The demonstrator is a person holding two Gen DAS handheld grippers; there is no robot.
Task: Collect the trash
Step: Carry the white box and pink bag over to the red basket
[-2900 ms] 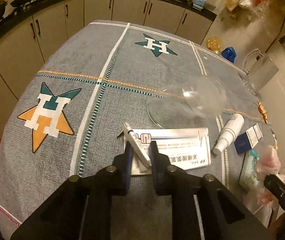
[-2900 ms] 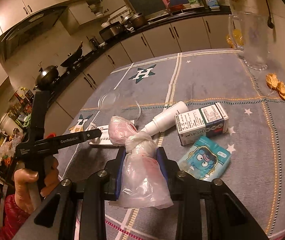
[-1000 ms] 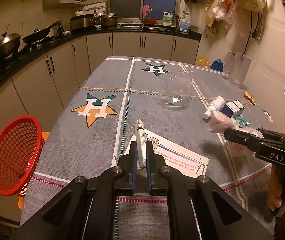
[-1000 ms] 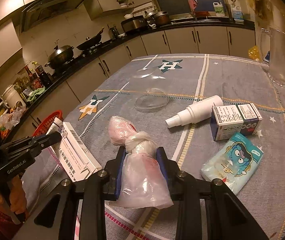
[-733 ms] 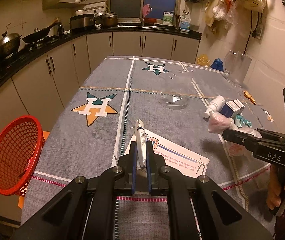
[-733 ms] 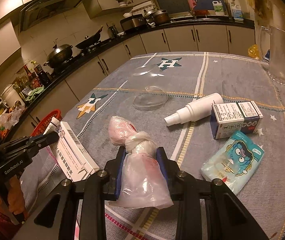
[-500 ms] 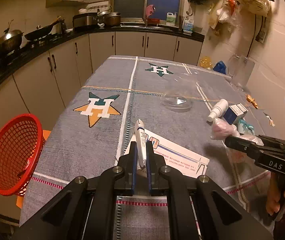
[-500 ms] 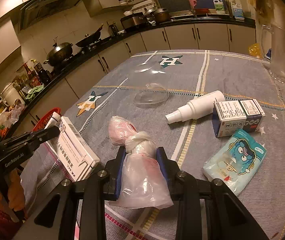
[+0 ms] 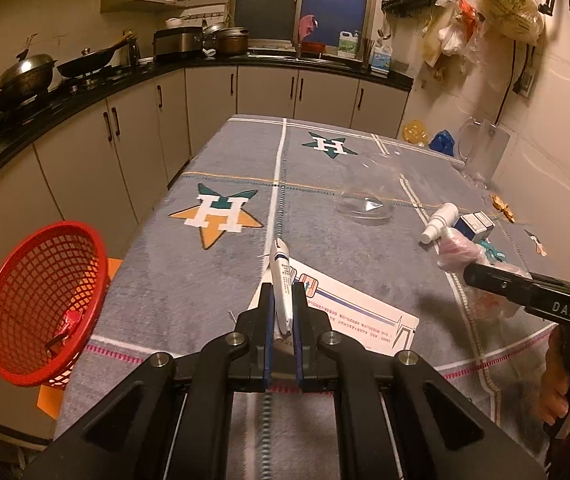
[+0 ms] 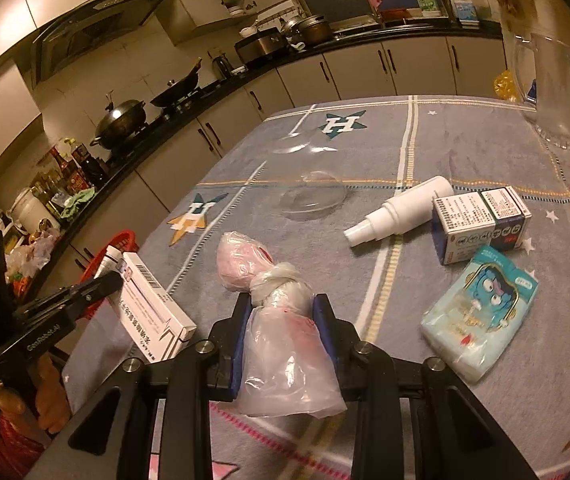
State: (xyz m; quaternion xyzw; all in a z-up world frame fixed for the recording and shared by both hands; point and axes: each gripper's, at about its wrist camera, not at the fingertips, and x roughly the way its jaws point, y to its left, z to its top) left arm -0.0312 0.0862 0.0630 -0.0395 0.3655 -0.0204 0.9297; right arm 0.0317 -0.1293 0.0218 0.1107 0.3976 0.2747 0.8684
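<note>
In the left wrist view, the left gripper [image 9: 283, 312] reaches up from the bottom centre of the frame, tilted down toward the table [image 9: 165, 280]. Its jaws stand narrow, clamped on a white tube [image 9: 281, 280] and on the near edge of a flat white box [image 9: 349, 312]; the tube stands up between the pads, its tip pointing away toward the middle of the frame. The box spreads to the right of the jaws, lifted off the cloth. A red basket [image 9: 41, 304] sits at the left edge of the frame, beside the table and lower than its top.

At the right edge of that view the right gripper [image 9: 485, 276] points leftward, a hand [image 9: 565, 380] wrapped round its grip at lower right.

In the right wrist view, the right gripper [image 10: 285, 320] rises from bottom centre, also tilted down. Its jaws are partly closed, pinching a knotted plastic bag [image 10: 281, 320]; the bag's pinkish bulge sticks out ahead of the pads and its loose end hangs below them. On the cloth to the right lie a spray bottle [image 10: 401, 204], a carton [image 10: 481, 220] touching it, and a blue packet [image 10: 481, 308] just below the carton. A clear lid [image 10: 313, 196] lies above centre. At the left, the left gripper [image 10: 113, 280] holds the box [image 10: 153, 312] edge-up, with the basket [image 10: 125, 240] behind it.
</note>
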